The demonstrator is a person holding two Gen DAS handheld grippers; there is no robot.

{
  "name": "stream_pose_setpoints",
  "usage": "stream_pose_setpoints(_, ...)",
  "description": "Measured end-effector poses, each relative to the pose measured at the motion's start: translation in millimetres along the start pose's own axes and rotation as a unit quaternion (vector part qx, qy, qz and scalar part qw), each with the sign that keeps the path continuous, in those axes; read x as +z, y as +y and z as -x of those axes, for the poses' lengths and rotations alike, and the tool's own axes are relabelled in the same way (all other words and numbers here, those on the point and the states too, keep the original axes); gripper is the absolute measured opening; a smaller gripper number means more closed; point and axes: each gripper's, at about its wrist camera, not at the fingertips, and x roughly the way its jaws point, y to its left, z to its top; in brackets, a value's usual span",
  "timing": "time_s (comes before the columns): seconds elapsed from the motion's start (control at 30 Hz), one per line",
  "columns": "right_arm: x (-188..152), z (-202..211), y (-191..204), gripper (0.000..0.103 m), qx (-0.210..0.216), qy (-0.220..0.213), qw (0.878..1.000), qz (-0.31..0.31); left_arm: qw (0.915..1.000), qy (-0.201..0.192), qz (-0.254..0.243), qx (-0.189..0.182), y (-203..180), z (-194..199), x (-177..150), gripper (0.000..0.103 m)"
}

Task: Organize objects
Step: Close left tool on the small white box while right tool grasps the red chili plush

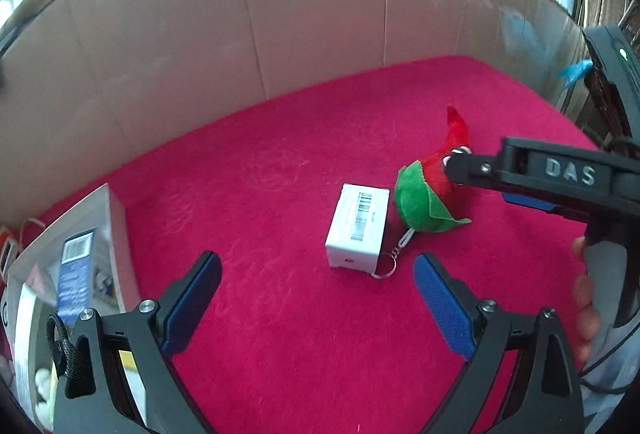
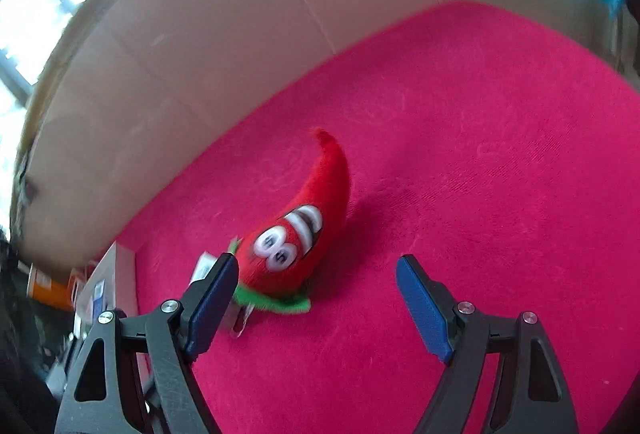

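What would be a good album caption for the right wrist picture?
Open right gripper closing in on a grinning chili plush lying on a pink cloth.

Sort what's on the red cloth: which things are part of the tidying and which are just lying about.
For the job: plush chili keychain, small white box, right gripper with open jaws at the chili.

Lying about: large box at the left edge, orange item beyond the cloth.

Open right claw [image 2: 318,308] above chili plush [image 2: 304,234] on red cloth [image 2: 480,174]
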Motion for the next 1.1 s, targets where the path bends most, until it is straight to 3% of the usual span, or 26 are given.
stream_pose_setpoints(0.3,14,-23,6,0.085,0.027,-0.005,0.999,-0.034,1.0,0.006,0.003,0.003,-1,-27,17,0.096)
stream_pose_setpoints(0.47,19,-27,13,0.087,0.019,-0.002,0.999,-0.033,0.9999,0.014,0.009,-0.001,2,-41,24,0.096)
stream_pose_setpoints(0.6,15,-27,20,0.084,0.017,-0.001,1.0,-0.007,0.9995,0.022,0.012,-0.019,4,-52,24,0.082)
stream_pose_setpoints(0.67,12,-25,22,0.071,-0.001,-0.006,1.0,0.01,0.9994,0.025,0.011,-0.023,4,-55,22,0.078)
stream_pose_setpoints(0.7,10,-25,22,0.056,-0.006,-0.007,1.0,0.016,0.9993,0.025,0.012,-0.023,4,-57,23,0.076)
stream_pose_setpoints(0.83,7,-18,10,0.047,0.023,-0.009,1.0,0.002,0.9988,0.03,0.02,-0.033,4,-62,25,0.068)
stream_pose_setpoints(0.9,3,-11,3,0.045,0.036,-0.014,0.999,-0.011,0.998,0.033,0.027,-0.047,5,-66,26,0.051)
stream_pose_setpoints(0.93,1,-8,0,0.044,0.038,-0.015,0.999,-0.015,0.9981,0.032,0.03,-0.043,7,-67,26,0.048)
stream_pose_setpoints(0.97,0,-4,-3,0.043,0.04,-0.017,0.999,-0.018,0.9984,0.027,0.03,-0.039,7,-67,26,0.036)
stream_pose_setpoints(1.0,-2,-1,-2,0.043,0.042,-0.018,0.999,-0.02,0.9985,0.023,0.032,-0.038,8,-66,26,0.031)
stream_pose_setpoints(1.1,0,3,-10,0.042,0.046,-0.028,0.998,-0.032,0.9972,0.018,0.053,-0.049,12,-60,23,0.031)
